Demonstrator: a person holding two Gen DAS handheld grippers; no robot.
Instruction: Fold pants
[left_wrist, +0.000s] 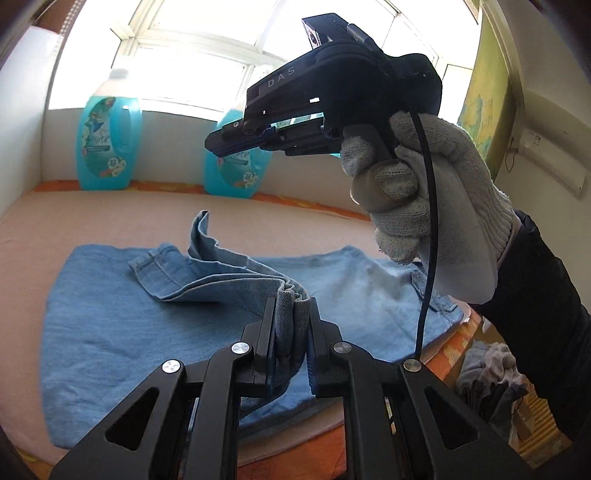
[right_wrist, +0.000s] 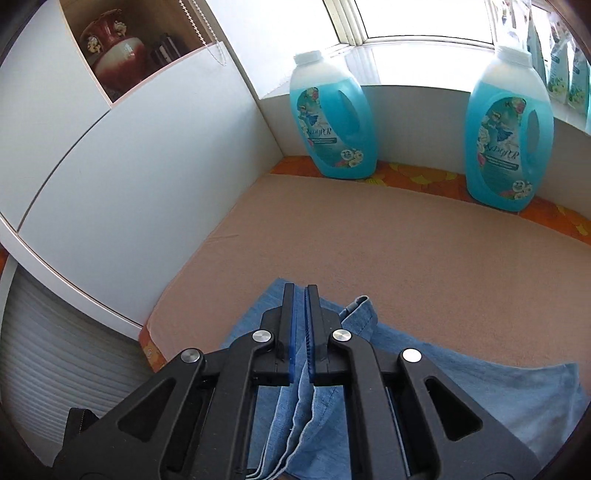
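Observation:
Blue jeans (left_wrist: 110, 314) lie spread on a peach-coloured bed cover (left_wrist: 74, 221). My left gripper (left_wrist: 291, 306) is shut on a thick folded bundle of their denim, and a doubled strip of cloth runs from it to a corner (left_wrist: 201, 221) that stands up. My right gripper (left_wrist: 216, 142), held by a gloved hand (left_wrist: 424, 192), hangs high above the jeans. Its jaws are together and no cloth hangs from them. In the right wrist view that gripper (right_wrist: 301, 291) looks down past the jeans (right_wrist: 480, 373), with the layered strip (right_wrist: 303, 417) showing below its fingers.
Two blue detergent bottles (right_wrist: 332, 122) (right_wrist: 509, 136) stand at the back under the window. A white cabinet (right_wrist: 129, 166) walls the left side. The orange floral sheet (left_wrist: 454, 354) marks the bed's edge, with a pile of clothes (left_wrist: 487, 373) below it.

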